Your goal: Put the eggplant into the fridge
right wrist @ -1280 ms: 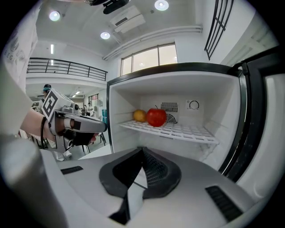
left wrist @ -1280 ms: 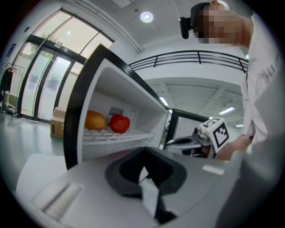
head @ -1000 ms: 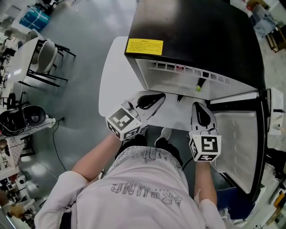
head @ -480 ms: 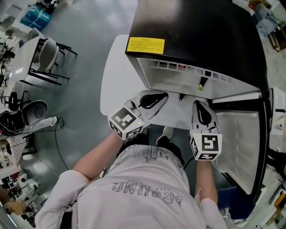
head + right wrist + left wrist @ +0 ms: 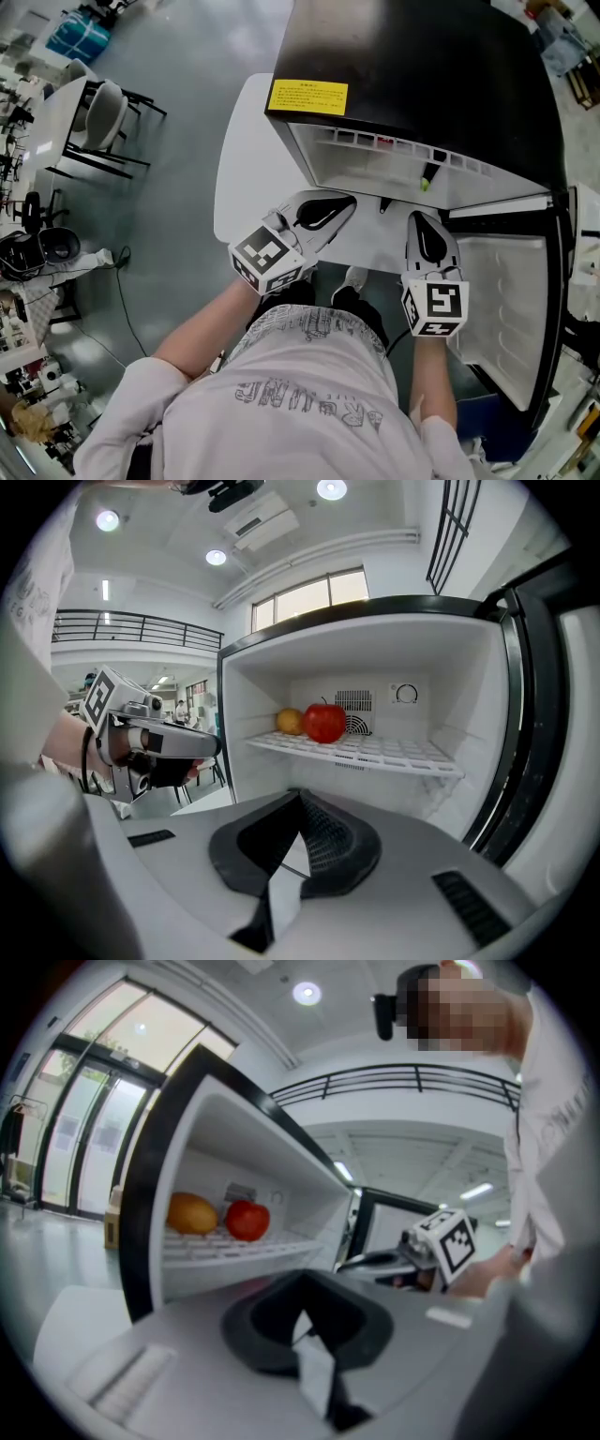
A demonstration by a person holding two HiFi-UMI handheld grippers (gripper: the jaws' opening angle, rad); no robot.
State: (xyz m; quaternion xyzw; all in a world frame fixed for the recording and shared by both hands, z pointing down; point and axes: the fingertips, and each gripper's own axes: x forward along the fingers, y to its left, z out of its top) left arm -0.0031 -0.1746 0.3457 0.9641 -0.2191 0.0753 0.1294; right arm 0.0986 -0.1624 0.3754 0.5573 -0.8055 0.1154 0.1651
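My left hand-held gripper is clenched tight, with nothing in it. My right hand-held gripper is clenched tight too, and it is empty as well. Both point at the open fridge, which stands on the white table. They are near its front and do not touch it.

I cannot tell where the eggplant is, because no view shows it.

From my head, the black top of the fridge hides most of the inside. There is a small green bit near the front edge, and I cannot make out what it is. The door hangs open on my right, and its far side is cut off by the edge of the view.

Both hand-held grippers sit in the same spots as a second ago (they have not opened either).

Now I count. Two hand-held grippers. One fridge with one door. One white shelf inside. Two fruits on it, side by side at the back: one red apple and one orange-yellow fruit. One yellow sticker on the fridge top. One table.
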